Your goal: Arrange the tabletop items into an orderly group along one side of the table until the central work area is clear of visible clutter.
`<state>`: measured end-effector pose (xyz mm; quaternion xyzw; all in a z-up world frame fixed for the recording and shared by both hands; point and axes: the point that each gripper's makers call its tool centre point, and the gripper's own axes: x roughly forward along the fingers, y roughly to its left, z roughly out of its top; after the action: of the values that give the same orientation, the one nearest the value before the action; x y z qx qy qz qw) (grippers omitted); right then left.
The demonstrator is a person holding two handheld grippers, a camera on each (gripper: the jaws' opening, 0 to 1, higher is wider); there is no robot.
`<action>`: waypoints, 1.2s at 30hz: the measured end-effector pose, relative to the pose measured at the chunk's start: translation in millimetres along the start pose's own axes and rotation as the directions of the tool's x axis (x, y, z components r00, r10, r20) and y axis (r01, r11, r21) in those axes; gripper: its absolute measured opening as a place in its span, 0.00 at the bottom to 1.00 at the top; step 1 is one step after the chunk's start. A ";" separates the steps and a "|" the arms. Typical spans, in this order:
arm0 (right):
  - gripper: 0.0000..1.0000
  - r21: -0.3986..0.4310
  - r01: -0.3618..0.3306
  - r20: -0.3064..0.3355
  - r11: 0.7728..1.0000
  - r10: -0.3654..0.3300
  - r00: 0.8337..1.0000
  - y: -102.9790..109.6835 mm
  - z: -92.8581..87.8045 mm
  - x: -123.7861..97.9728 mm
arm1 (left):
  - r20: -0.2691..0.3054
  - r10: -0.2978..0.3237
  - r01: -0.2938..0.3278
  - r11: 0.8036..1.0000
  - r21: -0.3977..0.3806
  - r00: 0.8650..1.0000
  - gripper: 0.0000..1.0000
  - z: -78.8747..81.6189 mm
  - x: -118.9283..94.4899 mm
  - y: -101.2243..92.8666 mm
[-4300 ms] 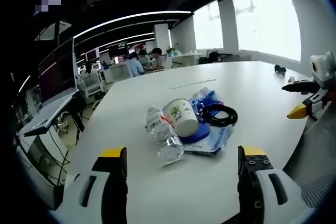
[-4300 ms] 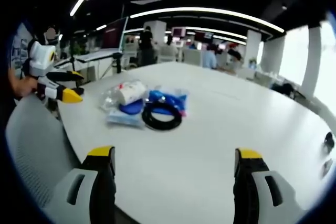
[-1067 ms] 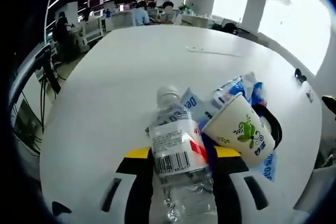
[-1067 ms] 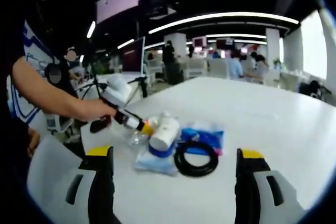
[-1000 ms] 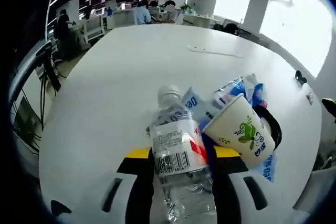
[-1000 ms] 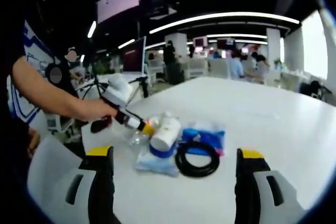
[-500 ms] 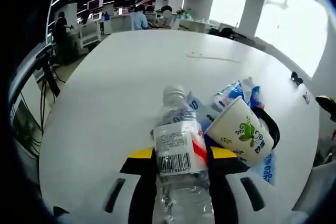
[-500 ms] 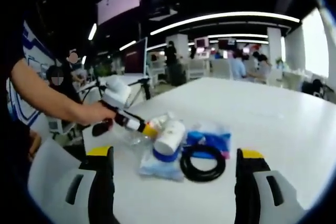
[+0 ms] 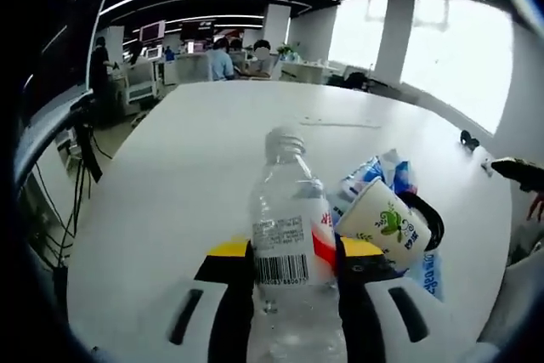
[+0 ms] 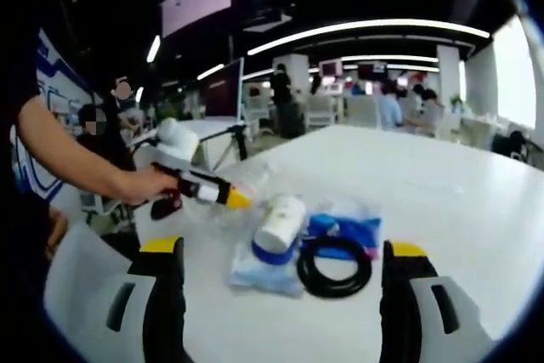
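My left gripper (image 9: 286,254) is shut on a clear water bottle (image 9: 289,214) with a barcode label, held up off the white table (image 9: 187,150), cap pointing away. In the right gripper view the left gripper (image 10: 223,195) holds the bottle (image 10: 246,186) above the pile's left side. A white paper cup (image 9: 387,227) with a green print lies on its side on blue packets (image 9: 370,178), beside a black cable coil (image 9: 432,214). My right gripper (image 10: 285,251) is open, back from the cup (image 10: 279,220), coil (image 10: 334,266) and packets (image 10: 340,227).
A person's arm (image 10: 76,159) reaches in from the left, above a grey chair back (image 10: 81,269). The table (image 10: 442,201) stretches far behind the pile. Desks, monitors and people stand beyond it. The other gripper's tip (image 9: 520,172) shows at the table's right edge.
The left gripper has lifted the bottle off the table and tipped it more upright, away from the cup. The pile and the right gripper stay put.
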<state>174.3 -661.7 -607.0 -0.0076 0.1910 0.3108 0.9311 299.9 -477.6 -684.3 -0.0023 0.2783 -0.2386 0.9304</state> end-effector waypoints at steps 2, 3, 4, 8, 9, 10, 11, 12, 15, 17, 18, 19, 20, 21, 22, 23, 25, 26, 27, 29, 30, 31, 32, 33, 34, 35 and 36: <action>0.94 -0.002 -0.001 0.001 1.000 0.001 1.000 0.6 0.6 0.0 | 0.002 -0.003 0.003 1.000 -0.001 1.000 0.37 0.4 -1.4 1.1; 0.94 -0.004 -0.001 0.001 1.000 0.001 1.000 0.9 1.0 0.0 | 0.008 -0.001 0.001 1.000 0.012 1.000 0.37 1.3 -2.1 1.7; 0.94 -0.006 -0.002 0.000 1.000 0.002 1.000 1.3 1.3 0.1 | 0.023 -0.006 0.005 1.000 0.023 1.000 0.37 3.9 -2.6 1.4; 0.94 -0.013 -0.005 0.003 1.000 0.005 1.000 3.0 3.6 -0.1 | 0.039 0.000 0.000 1.000 0.009 0.999 0.37 7.3 -7.8 4.9; 0.94 -0.015 -0.005 0.004 1.000 0.005 1.000 3.3 4.3 -0.3 | 0.045 -0.001 0.001 1.000 0.013 0.999 0.37 7.8 -7.9 6.1; 0.94 -0.017 -0.005 0.003 1.000 0.005 1.000 3.4 4.4 -0.4 | 0.048 -0.005 0.004 1.000 0.013 0.999 0.37 8.2 -9.0 6.0; 0.94 -0.018 -0.006 0.003 1.000 0.006 1.000 3.5 4.7 -0.7 | 0.052 -0.009 0.009 1.000 0.015 0.999 0.37 8.7 -11.1 4.8; 0.94 -0.019 -0.006 0.004 1.000 0.006 1.000 3.5 5.0 -0.8 | 0.057 -0.016 0.015 1.000 0.020 0.998 0.37 9.2 -12.1 4.0; 0.94 -0.019 -0.004 0.007 1.000 0.005 1.000 3.6 6.3 -2.0 | 0.068 -0.035 0.032 0.999 0.042 0.997 0.37 10.6 -16.6 1.2; 0.94 -0.022 -0.004 0.011 1.000 0.004 1.000 3.9 7.2 -2.8 | 0.079 -0.039 0.034 0.997 0.065 0.996 0.37 12.3 -19.0 0.2; 0.94 -0.023 -0.004 0.011 1.000 0.004 1.000 4.2 7.5 -3.2 | 0.084 -0.043 0.035 0.995 0.095 0.996 0.37 13.2 -19.9 -0.7; 0.94 -0.023 -0.004 0.011 1.000 0.005 1.000 4.4 7.5 -3.3 | 0.082 -0.044 0.036 0.995 0.095 0.996 0.37 11.9 -21.2 -1.7; 0.94 -0.024 -0.004 0.011 1.000 0.004 1.000 4.5 7.7 -3.4 | 0.081 -0.046 0.039 0.995 0.091 0.996 0.37 11.6 -22.0 -1.4; 0.94 -0.024 -0.004 0.012 1.000 0.004 1.000 4.6 8.1 -3.4 | 0.082 -0.049 0.042 0.995 0.089 0.995 0.37 11.0 -22.9 -1.2; 0.94 -0.021 -0.004 0.013 1.000 0.005 1.000 4.8 8.4 -3.5 | 0.086 -0.055 0.047 0.994 0.095 0.995 0.37 9.8 -24.5 -1.5; 0.94 -0.021 -0.005 0.017 1.000 0.005 1.000 5.1 9.3 -3.7 | 0.087 -0.061 0.051 0.993 0.103 0.994 0.37 8.9 -25.2 -1.5; 0.94 -0.023 -0.003 0.019 1.000 0.004 1.000 4.9 10.1 -3.9 | 0.088 -0.071 0.061 0.991 0.116 0.994 0.37 7.6 -28.3 -2.9; 0.94 -0.021 -0.003 0.020 1.000 0.004 1.000 5.0 10.3 -3.9 | 0.088 -0.076 0.065 0.990 0.123 0.993 0.37 7.0 -29.7 -3.3; 0.94 -0.021 -0.004 0.020 1.000 0.004 1.000 5.1 10.5 -3.8 | 0.088 -0.078 0.067 0.990 0.123 0.993 0.37 6.8 -30.4 -3.2; 0.94 -0.022 -0.002 0.022 1.000 0.003 1.000 5.5 11.3 -3.7 | 0.085 -0.085 0.075 0.990 0.122 0.993 0.37 6.0 -29.8 -1.1; 0.94 -0.021 -0.003 0.023 1.000 0.003 1.000 5.7 11.7 -3.6 | 0.082 -0.088 0.077 0.989 0.122 0.993 0.37 5.8 -30.3 -1.4; 0.94 -0.021 -0.002 0.027 1.000 0.003 1.000 6.2 12.5 -3.4 | 0.081 -0.094 0.083 0.988 0.128 0.992 0.38 5.8 -31.4 -2.6; 0.94 -0.021 -0.002 0.028 1.000 0.003 1.000 6.6 12.9 -3.2 | 0.081 -0.096 0.085 0.987 0.133 0.992 0.38 5.5 -31.8 -2.6; 0.94 -0.021 -0.003 0.028 1.000 0.004 1.000 7.3 13.0 -2.9 | 0.081 -0.100 0.088 0.986 0.142 0.992 0.38 4.7 -32.0 -2.6; 0.94 -0.021 -0.003 0.028 1.000 0.004 1.000 7.8 12.9 -2.8 | 0.081 -0.103 0.090 0.985 0.147 0.991 0.38 4.4 -32.8 -3.7; 0.94 -0.022 -0.002 0.028 1.000 0.003 1.000 8.2 12.8 -2.8 | 0.080 -0.105 0.092 0.984 0.154 0.991 0.38 4.2 -34.1 -4.9; 0.94 -0.022 -0.003 0.030 1.000 0.004 1.000 8.6 12.8 -2.7 | 0.080 -0.108 0.094 0.983 0.159 0.991 0.38 3.5 -33.8 -4.3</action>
<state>171.8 -654.6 -593.3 -0.0130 0.1737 0.3144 0.9332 275.1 -466.8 -663.4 0.0455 0.2168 -0.3061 0.9259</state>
